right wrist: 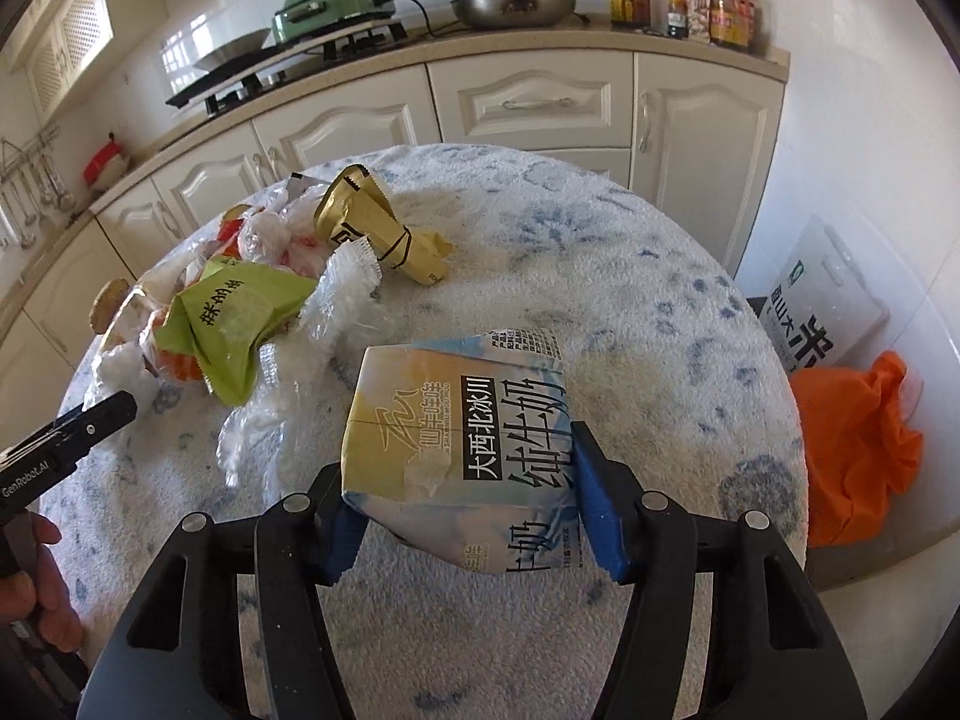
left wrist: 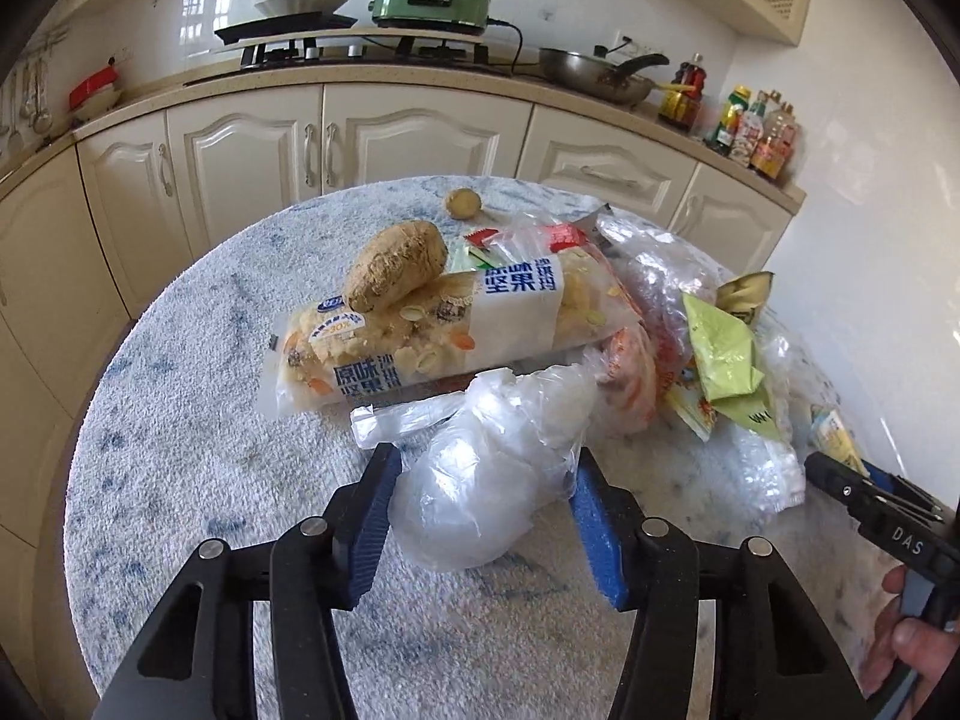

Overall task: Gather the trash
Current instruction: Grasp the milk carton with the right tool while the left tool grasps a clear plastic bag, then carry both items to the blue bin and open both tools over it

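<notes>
Both pairs of jaws stand half closed: left gripper [left wrist: 480, 510] pads touch a soft, slippery plastic bag [left wrist: 480, 480]; right gripper [right wrist: 468, 516] clamps a light, crushable milk carton [right wrist: 462, 450] across its sides.

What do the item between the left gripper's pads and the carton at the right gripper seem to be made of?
Clear bag: thin glossy plastic film, translucent and crumpled, catching highlights. Milk carton: probably coated printed paperboard, with folded seams, creased edges and a slight sheen.

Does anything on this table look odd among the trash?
Yes: a brown root vegetable sits on top of the clear snack bag, and a small ginger piece lies apart behind; food, not wrappers.
</notes>
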`<state>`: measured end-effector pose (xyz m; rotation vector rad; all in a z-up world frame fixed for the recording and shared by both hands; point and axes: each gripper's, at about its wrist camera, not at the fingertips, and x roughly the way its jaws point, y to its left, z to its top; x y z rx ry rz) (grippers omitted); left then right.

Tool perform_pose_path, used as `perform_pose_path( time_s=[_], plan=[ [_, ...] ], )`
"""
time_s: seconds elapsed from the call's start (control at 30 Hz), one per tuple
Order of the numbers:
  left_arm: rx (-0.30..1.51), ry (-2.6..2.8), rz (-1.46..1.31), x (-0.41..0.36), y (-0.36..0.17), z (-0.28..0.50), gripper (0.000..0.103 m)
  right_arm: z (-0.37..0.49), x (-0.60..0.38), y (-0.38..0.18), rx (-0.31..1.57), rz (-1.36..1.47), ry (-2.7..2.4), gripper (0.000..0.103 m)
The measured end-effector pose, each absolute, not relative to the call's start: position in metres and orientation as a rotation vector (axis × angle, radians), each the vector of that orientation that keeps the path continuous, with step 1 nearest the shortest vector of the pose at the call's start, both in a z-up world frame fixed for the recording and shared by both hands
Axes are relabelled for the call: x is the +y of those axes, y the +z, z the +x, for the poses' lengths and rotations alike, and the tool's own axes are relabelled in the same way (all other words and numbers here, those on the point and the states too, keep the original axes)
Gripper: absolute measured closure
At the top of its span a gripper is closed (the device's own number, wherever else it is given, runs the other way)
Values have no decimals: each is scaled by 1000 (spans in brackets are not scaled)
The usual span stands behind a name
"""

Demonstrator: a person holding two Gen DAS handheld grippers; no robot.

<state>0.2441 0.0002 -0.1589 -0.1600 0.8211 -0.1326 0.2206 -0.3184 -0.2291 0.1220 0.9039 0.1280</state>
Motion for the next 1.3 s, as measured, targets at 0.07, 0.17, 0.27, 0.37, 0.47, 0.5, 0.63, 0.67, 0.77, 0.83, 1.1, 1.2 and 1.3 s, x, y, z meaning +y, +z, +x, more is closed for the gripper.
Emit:
perform_pose_path(
  time_s=[0.07, 0.17, 0.27, 0.37, 0.47, 0.5, 0.63, 0.67, 0.77, 0.83, 1.1, 1.2, 1.3],
  plan=[
    [819, -141, -146, -4, -160, 236, 52, 216, -322, -228, 901, 128, 133, 42],
    [811, -163, -143, -12, -158, 219, 53, 207, -325, -228, 901, 139, 145, 42],
    [795, -179, -131, -15, -153, 199, 54, 198, -328, -228, 899, 139, 157, 42],
    [781, -186, -125, -19, -148, 184, 54, 187, -332, -225, 889, 152, 160, 42],
    [771, -196, -115, -24, -142, 170, 55, 178, -338, -221, 875, 162, 166, 42],
    [760, -204, -112, -28, -137, 163, 55, 175, -340, -219, 868, 165, 168, 42],
    [710, -239, -95, -47, -112, 144, 55, 160, -353, -206, 826, 184, 165, 42],
    [695, -256, -92, -54, -104, 140, 55, 157, -357, -202, 815, 187, 163, 42],
    [649, -320, -75, -80, -81, 127, 55, 147, -374, -186, 774, 198, 145, 42],
    [631, -362, -69, -96, -71, 124, 55, 140, -392, -176, 742, 208, 118, 42],
    [641, -611, -17, -199, -56, 117, 55, 106, -484, -155, 680, 263, -55, 42],
    [680, -726, 14, -252, -61, 110, 55, 93, -525, -162, 692, 291, -137, 42],
    [727, -816, 60, -302, -72, 105, 54, 84, -564, -182, 728, 335, -211, 42]
  ],
)
